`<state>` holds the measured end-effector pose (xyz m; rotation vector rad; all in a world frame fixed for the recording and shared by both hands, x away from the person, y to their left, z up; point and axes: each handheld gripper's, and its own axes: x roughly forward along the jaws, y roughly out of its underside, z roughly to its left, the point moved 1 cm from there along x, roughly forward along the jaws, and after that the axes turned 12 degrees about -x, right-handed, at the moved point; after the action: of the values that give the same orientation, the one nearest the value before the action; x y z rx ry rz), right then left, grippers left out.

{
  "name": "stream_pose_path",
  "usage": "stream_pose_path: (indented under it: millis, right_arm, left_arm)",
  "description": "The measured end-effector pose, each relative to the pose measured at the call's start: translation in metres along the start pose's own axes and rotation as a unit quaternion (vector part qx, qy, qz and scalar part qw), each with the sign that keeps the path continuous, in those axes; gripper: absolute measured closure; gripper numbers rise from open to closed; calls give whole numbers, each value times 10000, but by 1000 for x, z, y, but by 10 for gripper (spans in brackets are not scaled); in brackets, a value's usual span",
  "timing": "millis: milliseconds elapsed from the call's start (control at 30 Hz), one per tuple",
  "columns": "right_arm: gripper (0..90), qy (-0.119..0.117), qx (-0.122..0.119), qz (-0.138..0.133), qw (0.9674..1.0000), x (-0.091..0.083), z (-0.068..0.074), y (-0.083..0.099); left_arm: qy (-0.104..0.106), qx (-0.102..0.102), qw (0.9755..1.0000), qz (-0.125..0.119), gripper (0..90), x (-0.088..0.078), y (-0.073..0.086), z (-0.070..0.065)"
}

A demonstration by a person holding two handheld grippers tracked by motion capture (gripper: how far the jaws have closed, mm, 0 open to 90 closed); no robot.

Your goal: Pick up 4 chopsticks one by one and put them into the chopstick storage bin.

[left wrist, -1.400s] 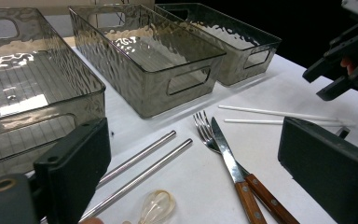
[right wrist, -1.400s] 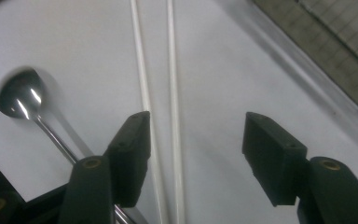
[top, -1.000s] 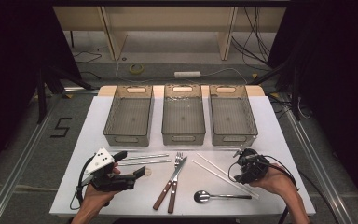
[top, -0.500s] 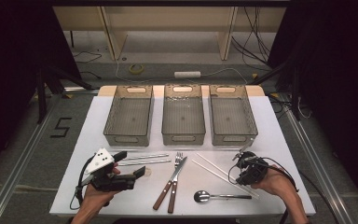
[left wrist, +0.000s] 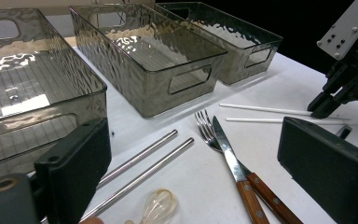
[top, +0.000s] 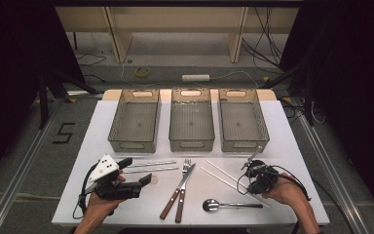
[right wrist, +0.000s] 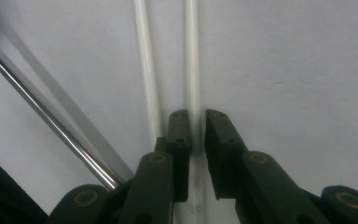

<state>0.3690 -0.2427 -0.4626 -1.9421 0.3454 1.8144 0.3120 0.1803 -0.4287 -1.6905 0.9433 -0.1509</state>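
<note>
Two thin white sticks (top: pixel 224 176) lie slanted on the white table (top: pixel 297 146) at the front right. My right gripper (top: pixel 249 186) points down onto their near end. In the right gripper view its jaws (right wrist: pixel 196 126) stand on either side of the right-hand white stick (right wrist: pixel 193 56). They have just been closing and a sliver of gap remains. The other white stick (right wrist: pixel 144 56) lies just left of the jaws. My left gripper (top: pixel 137 169) hovers wide open at the front left, nothing between its fingers.
Three smoky clear bins (top: pixel 129 145) stand in a row at the back. Two metal straws (top: pixel 151 166), a wooden-handled fork and knife (top: pixel 180 187), a spoon (top: pixel 231 205) and a small clear object (left wrist: pixel 157 205) lie on the front half.
My right gripper has edged slightly toward the table's front over the white sticks. The left hand and the cutlery stay where they were.
</note>
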Motion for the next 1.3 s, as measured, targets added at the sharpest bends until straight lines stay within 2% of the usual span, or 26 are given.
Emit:
stream_pose_path:
  millis: [367, 533, 667, 767, 833, 933, 1000, 1033, 1133, 1200, 1300]
  right_arm:
    - [848, 19, 9, 61, 10000, 0, 0, -1]
    - [851, -36, -70, -17, 10000, -3, -1, 1]
    - [852, -55, -137, -169, 9997, -14, 1, 3]
    - [852, 62, -320, -316, 9990, -29, 7, -1]
    - [852, 83, -391, -361, 9985, -32, 9, -3]
    - [852, 110, -576, -462, 9972, -40, 18, -11]
    - [852, 101, -793, -545, 9953, -46, 26, -20]
    - [852, 101, -793, -545, 9953, -46, 26, -20]
    - [852, 90, -1001, -574, 9933, -48, 33, -29]
    - [851, 83, -1123, -569, 9920, -48, 38, -36]
    - [852, 40, -1331, -561, 9895, -46, 44, -45]
  left_arm:
    - [1, 9, 10000, 4, 92, 0, 0, 0]
    - [15, -3, 10000, 30, 93, 0, -1, 1]
    - [15, 17, 10000, 30, 97, 1, -3, 1]
    - [63, 66, 9998, 157, 99, 3, -4, -1]
    - [109, 105, 9996, 227, 99, 7, -5, -3]
    - [65, 330, 9985, 430, 99, 12, -5, -8]
    - [109, 388, 9978, 517, 99, 15, -7, -11]
    - [130, 428, 9974, 560, 99, 16, -8, -13]
    - [159, 583, 9959, 680, 98, 22, -9, -19]
    - [207, 605, 9951, 758, 98, 27, -10, -23]
    - [293, 725, 9923, 965, 98, 34, -11, -27]
